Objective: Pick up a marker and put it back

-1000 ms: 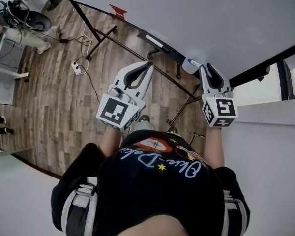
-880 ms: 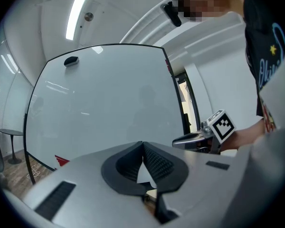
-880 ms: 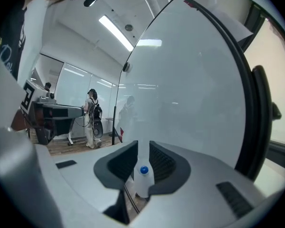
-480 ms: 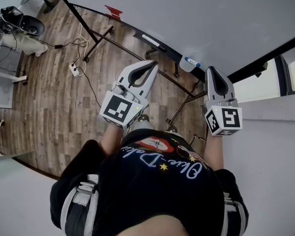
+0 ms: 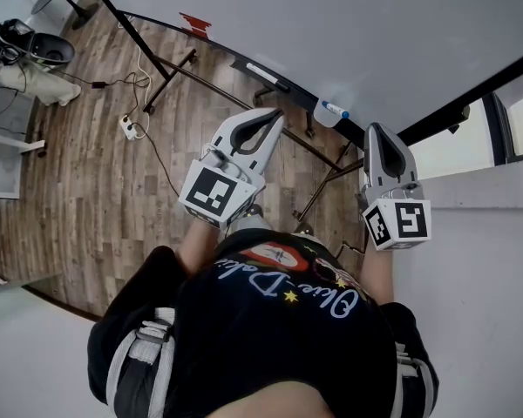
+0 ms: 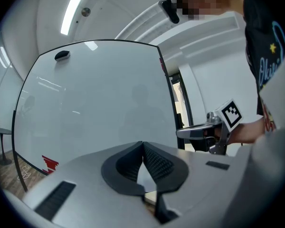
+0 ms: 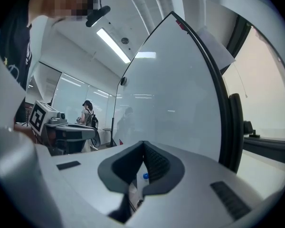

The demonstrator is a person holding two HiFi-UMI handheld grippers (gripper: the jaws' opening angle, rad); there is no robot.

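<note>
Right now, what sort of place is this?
Probably an office or lab workspace. A large whiteboard stands on a black frame with a marker at its lower edge. The wood-look floor has a power strip and loose cables, and what look like glass partitions stand beyond.

Left gripper [image 5: 276, 114] jaws together, right gripper [image 5: 376, 128] jaws together, both empty

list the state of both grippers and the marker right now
left gripper: shut, nothing between its jaws
right gripper: shut, nothing between its jaws
marker: lying at the lower edge of the whiteboard, not held, clear of both grippers
</note>
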